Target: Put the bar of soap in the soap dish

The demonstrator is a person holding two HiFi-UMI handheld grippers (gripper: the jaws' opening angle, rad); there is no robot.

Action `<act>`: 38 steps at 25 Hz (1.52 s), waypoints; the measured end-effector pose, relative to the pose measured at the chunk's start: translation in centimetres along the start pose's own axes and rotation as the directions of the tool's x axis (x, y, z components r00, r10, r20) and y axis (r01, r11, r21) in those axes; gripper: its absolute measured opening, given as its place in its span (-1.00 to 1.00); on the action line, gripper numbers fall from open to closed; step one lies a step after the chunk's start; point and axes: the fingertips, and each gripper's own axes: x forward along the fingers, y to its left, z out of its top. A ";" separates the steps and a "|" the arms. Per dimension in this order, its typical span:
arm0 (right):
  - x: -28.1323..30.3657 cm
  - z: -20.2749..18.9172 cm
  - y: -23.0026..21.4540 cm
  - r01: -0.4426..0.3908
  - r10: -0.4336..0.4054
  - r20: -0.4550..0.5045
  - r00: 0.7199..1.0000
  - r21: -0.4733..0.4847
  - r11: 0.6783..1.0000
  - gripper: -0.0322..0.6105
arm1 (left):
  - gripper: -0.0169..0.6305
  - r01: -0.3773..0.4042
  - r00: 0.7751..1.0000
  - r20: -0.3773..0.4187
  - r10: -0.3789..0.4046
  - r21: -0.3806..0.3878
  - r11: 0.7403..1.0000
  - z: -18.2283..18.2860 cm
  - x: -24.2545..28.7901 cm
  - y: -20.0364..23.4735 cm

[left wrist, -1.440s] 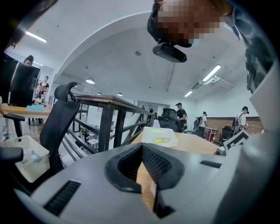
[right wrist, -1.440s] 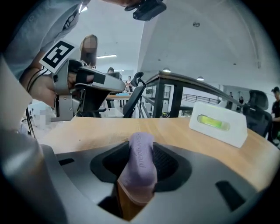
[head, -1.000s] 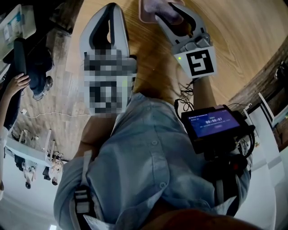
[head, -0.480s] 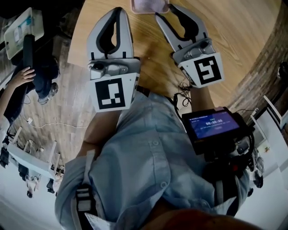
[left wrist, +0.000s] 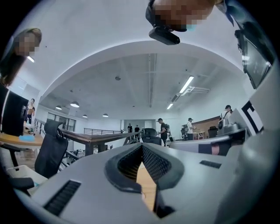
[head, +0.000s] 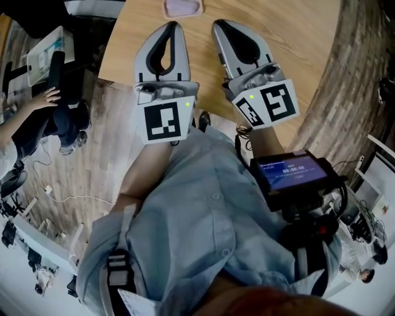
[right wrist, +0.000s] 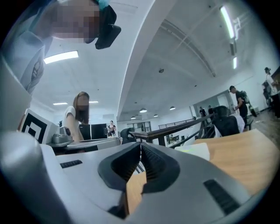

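We hold both grippers over the wooden table, short of the pink soap dish where the lavender soap bar lies. The left gripper is closed and empty. The right gripper has just been closing, with nothing between its jaws.

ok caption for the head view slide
Short of the pink soap dish, left gripper and right gripper, its empty jaws just closed, held over the wooden table.
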 end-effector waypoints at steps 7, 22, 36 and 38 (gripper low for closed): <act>1.1 -0.4 -1.0 0.074 -0.075 -0.045 0.996 -0.021 0.997 -0.88 | -0.92 0.017 0.998 -0.056 -0.023 -0.117 0.993 -2.5 1.5 0.5; 2.4 2.6 0.3 0.028 -0.019 0.077 0.997 -0.114 0.993 -0.89 | -0.92 0.013 0.995 0.098 -0.017 0.045 0.999 1.5 1.7 0.3; 2.2 2.2 0.3 0.021 -0.014 0.074 0.997 -0.105 0.994 -0.89 | -0.92 0.010 0.995 0.095 -0.015 0.046 0.999 1.3 1.6 -0.1; 2.2 2.2 0.3 0.020 -0.012 0.074 0.997 -0.106 0.994 -0.89 | -0.92 0.011 0.995 0.095 -0.016 0.047 0.999 1.2 1.7 -0.1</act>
